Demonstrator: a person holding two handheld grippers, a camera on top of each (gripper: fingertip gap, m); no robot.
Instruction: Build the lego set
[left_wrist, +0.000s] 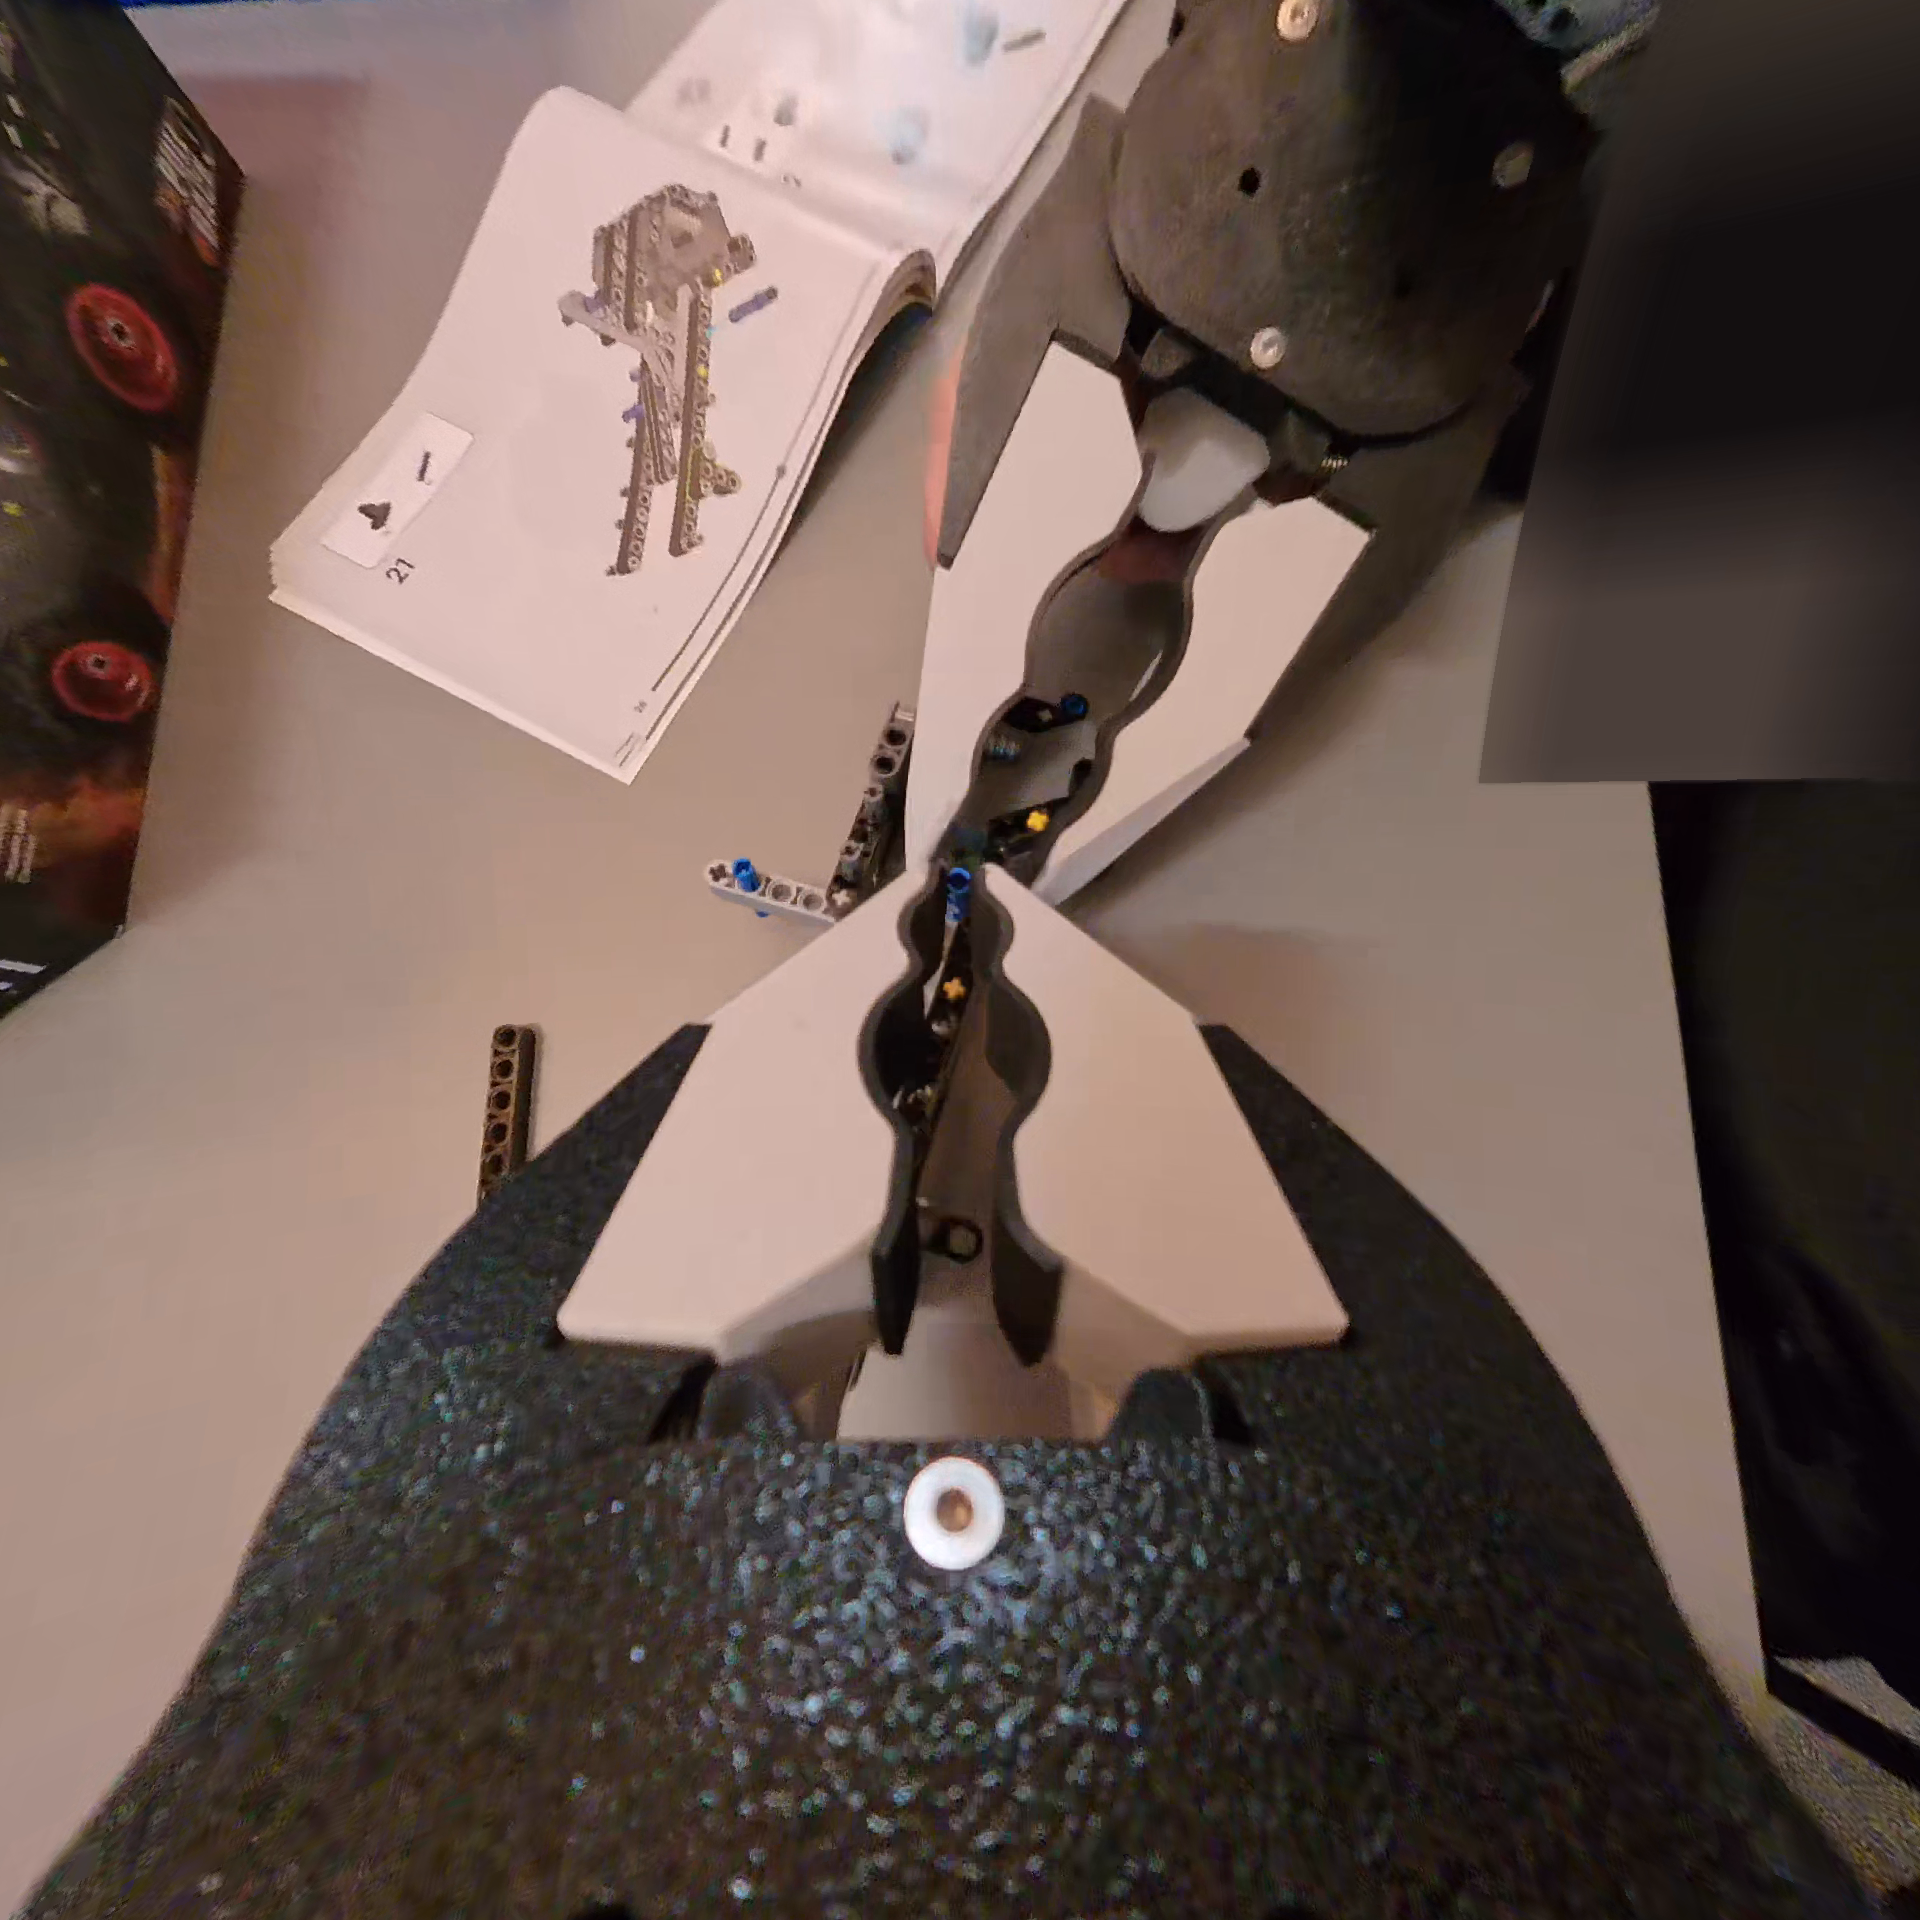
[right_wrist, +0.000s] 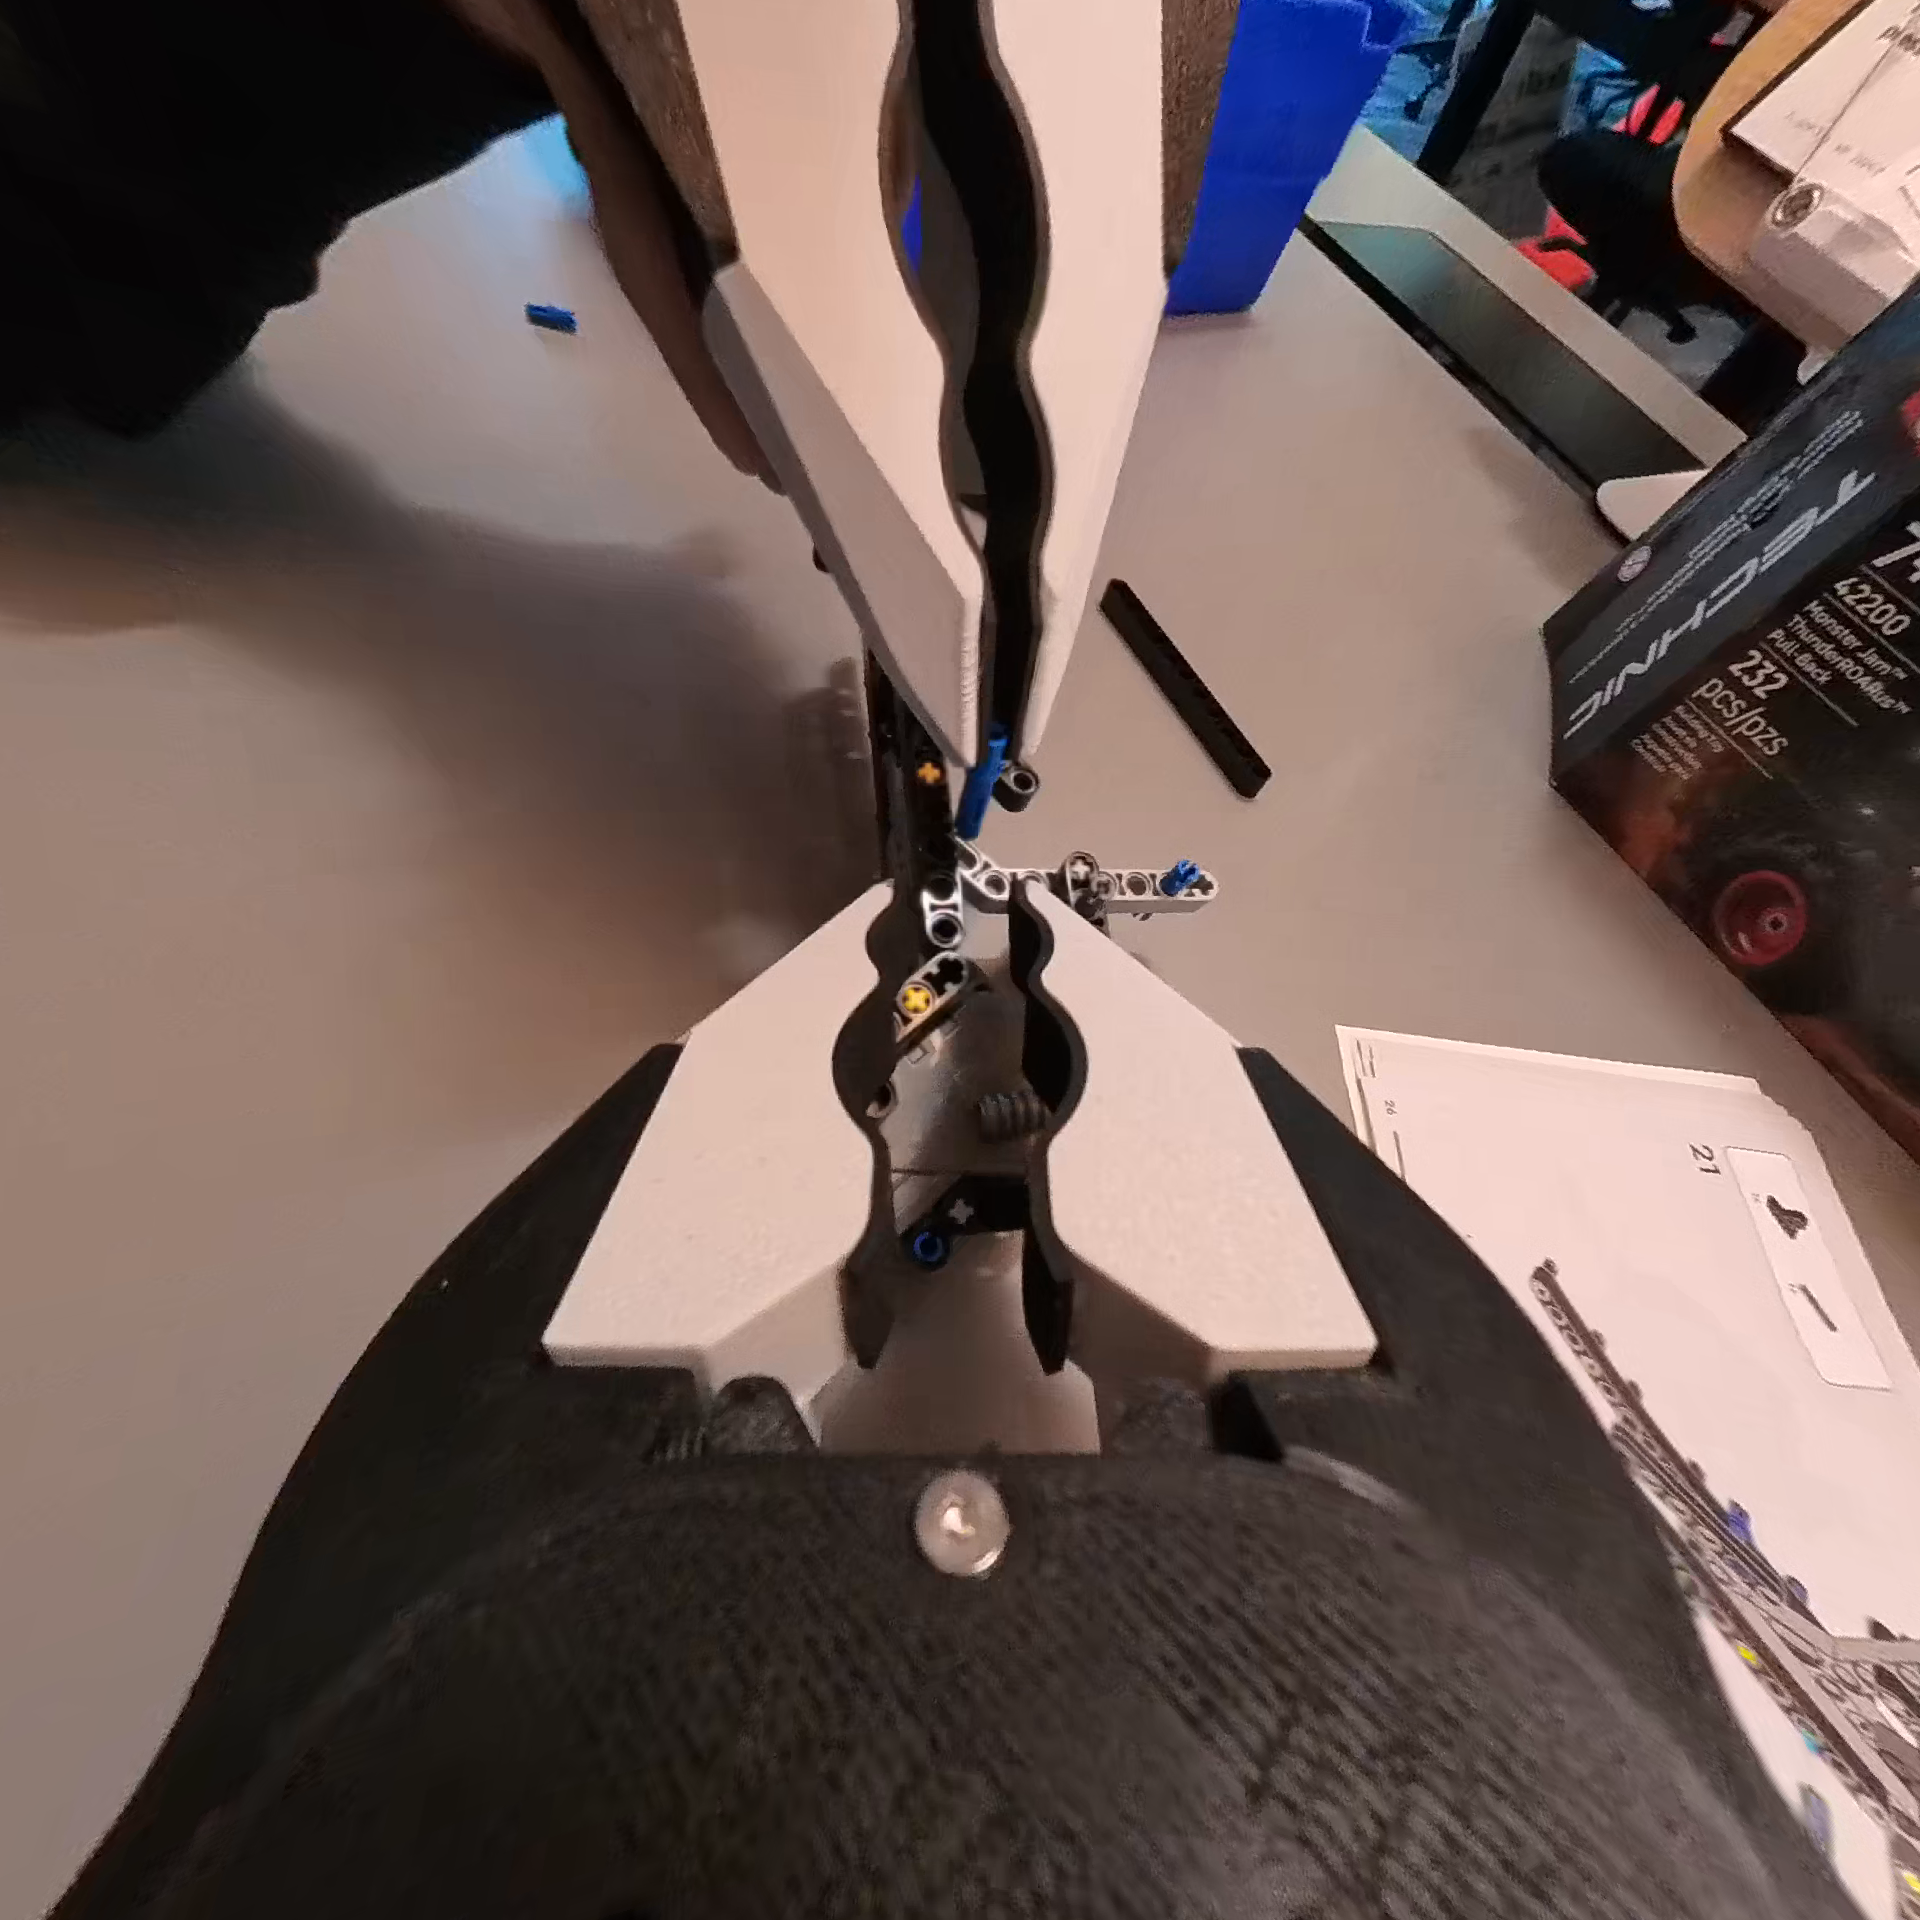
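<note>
Two grippers clamp black-and-grey lego assembly (right_wrist: 940, 914).

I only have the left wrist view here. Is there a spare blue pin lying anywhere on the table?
Observer: Yes. The right wrist view shows a loose blue pin lying on the table, beyond the left gripper and off to one side.
Operator: What sits beside the pin at my tips?
Observer: A small black connector sits right next to the held blue pin.
Operator: Anything tall behind my gripper?
Observer: A blue container stands on the far part of the table.
</note>
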